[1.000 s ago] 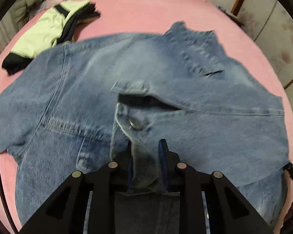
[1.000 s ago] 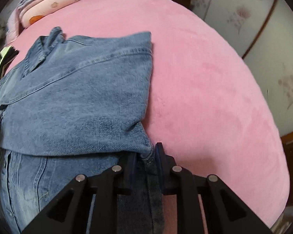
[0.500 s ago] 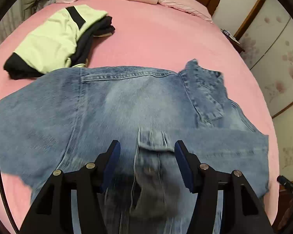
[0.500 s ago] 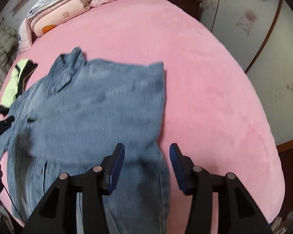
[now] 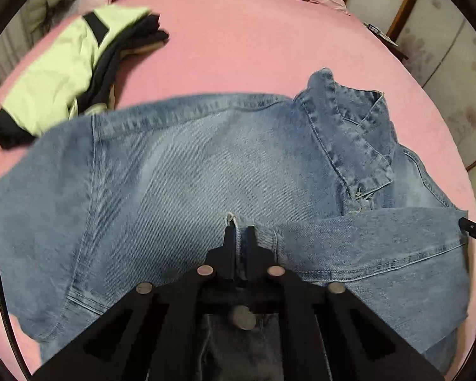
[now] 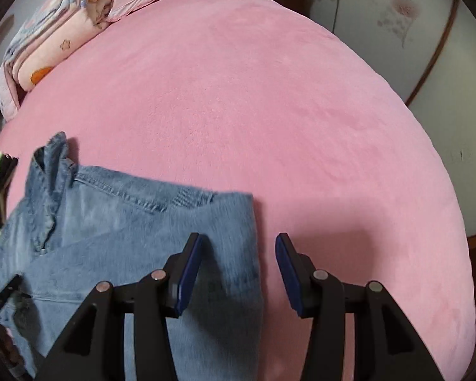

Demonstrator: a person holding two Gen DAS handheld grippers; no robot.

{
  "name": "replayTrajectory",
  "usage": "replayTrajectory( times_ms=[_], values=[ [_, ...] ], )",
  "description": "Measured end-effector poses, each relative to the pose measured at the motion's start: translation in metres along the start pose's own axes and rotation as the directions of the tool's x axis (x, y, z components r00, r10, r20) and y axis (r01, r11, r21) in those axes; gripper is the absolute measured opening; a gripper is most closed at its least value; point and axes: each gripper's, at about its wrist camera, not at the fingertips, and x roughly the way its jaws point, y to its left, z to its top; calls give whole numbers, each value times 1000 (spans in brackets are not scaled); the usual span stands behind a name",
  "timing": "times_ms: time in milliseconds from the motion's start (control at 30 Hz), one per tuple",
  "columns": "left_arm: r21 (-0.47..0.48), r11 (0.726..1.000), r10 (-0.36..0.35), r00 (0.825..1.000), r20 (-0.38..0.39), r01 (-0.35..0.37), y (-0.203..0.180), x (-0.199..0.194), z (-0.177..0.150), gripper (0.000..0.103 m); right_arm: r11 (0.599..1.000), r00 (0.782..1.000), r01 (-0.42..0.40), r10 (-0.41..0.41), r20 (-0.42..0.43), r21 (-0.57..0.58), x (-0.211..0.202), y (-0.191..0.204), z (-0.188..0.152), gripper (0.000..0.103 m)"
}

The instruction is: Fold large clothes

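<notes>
A blue denim jacket [image 5: 190, 171] lies spread on a pink bed [image 6: 269, 111], toward the bed's near edge, with its collar [image 5: 342, 120] pointing at the head of the bed. One sleeve [image 5: 380, 241] is already folded across the body, likely as a first step in narrowing the garment.

The left gripper [image 5: 240, 238] has its fingers pressed together on a narrow strip of denim near the middle of the jacket, beside the folded sleeve's end. The grip looks meant to hold or lift that strip so the fabric can be pulled over or smoothed.

The right gripper [image 6: 238, 270] hangs above the jacket's right edge with its blue-padded fingers [image 6: 190, 273] spread wide apart and nothing between them. One finger sits over denim, the other over bare bedding, as if straddling the edge for a fresh grasp.

A pale green and black garment [image 5: 73, 70] rests in a loose pile near the bed's far left side, apart from the work. Pink patterned pillows [image 6: 47, 47] sit at the headboard. No brand, label or readable writing shows on anything.
</notes>
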Motion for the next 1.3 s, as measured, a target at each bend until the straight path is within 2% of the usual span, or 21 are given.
replayTrajectory(
  times_ms=[33, 67, 167, 300, 367, 433, 467, 500, 533, 600, 667, 767, 833, 933, 1000, 1067, 1133, 1233, 1267, 1300],
  values=[
    [1, 1000, -1, 1000, 12, 1, -1, -2, 2, 3, 1000, 1000, 4, -4, -12, -26, 7, 3, -1, 17],
    [8, 1000, 3, 1000, 27, -4, -4, -5, 3, 3, 999, 1000, 26, -27, -11, -34, 9, 3, 0, 9],
    [47, 998, 29, 998, 56, -31, -12, -5, 6, 3, 998, 998, 62, -61, 27, -33, 9, -3, -3, 8],
    [91, 988, 125, 991, 45, -128, -13, 17, 1, 4, 998, 998, 61, -60, 6, -13, 19, -10, -7, 8],
    [71, 992, 108, 994, 22, -109, -8, 23, 2, 6, 993, 995, 102, -101, 15, -54, 14, -1, -5, 8],
    [61, 994, 87, 996, 20, -88, -5, 13, 7, 7, 989, 991, 128, -126, 33, -73, -1, 3, -6, 9],
    [58, 995, 78, 997, 21, -79, -5, 5, 10, 10, 987, 990, 136, -132, 51, -81, -13, 8, -8, 13],
    [53, 996, 64, 998, 21, -65, -5, -4, 12, 17, 987, 989, 136, -131, 64, -86, -22, 12, -10, 13],
    [49, 998, 40, 999, 31, -42, -7, -15, 14, 21, 988, 990, 122, -115, 77, -91, -33, 17, -13, 14],
    [48, 999, -9, 998, 58, 6, -15, -36, 17, 40, 992, 993, 76, -66, 96, -104, -54, 30, -22, 16],
    [53, 997, -60, 994, 88, 55, -25, -56, 14, 49, 991, 994, 30, -16, 105, -128, -71, 49, -36, 21],
    [54, 993, -110, 991, 79, 106, -48, -62, -1, 49, 984, 993, -63, 79, 91, -167, -80, 84, -58, 21],
    [57, 994, -97, 994, 43, 94, -59, -50, -14, 49, 974, 990, -99, 118, 83, -204, -78, 108, -79, 21],
    [62, 996, -62, 998, -12, 63, -68, -30, -39, 49, 962, 993, -97, 110, 37, -255, -63, 125, -103, 21],
    [77, 997, -29, 999, -31, 31, -69, -21, -55, 49, 958, 995, -88, 95, 12, -274, -54, 123, -119, 21],
    [101, 995, 0, 999, -40, 4, -66, -13, -69, 49, 956, 1000, -29, 29, -5, -291, -44, 111, -135, 21],
    [156, 988, 8, 1000, -4, -8, -67, -14, -77, 49, 956, 1000, 12, -6, 20, -292, -44, 94, -144, 18],
    [207, 978, 16, 1000, 9, -17, -68, -12, -79, 49, 952, 994, 105, -93, 54, -286, -45, 64, -152, 17],
    [213, 977, 13, 1000, 12, -15, -66, -10, -80, 49, 956, 994, 102, -89, 60, -276, -47, 53, -154, 10],
    [215, 977, 12, 1000, 13, -14, -64, -9, -80, 49, 958, 994, 100, -87, 62, -268, -48, 44, -153, 8]
  ],
)
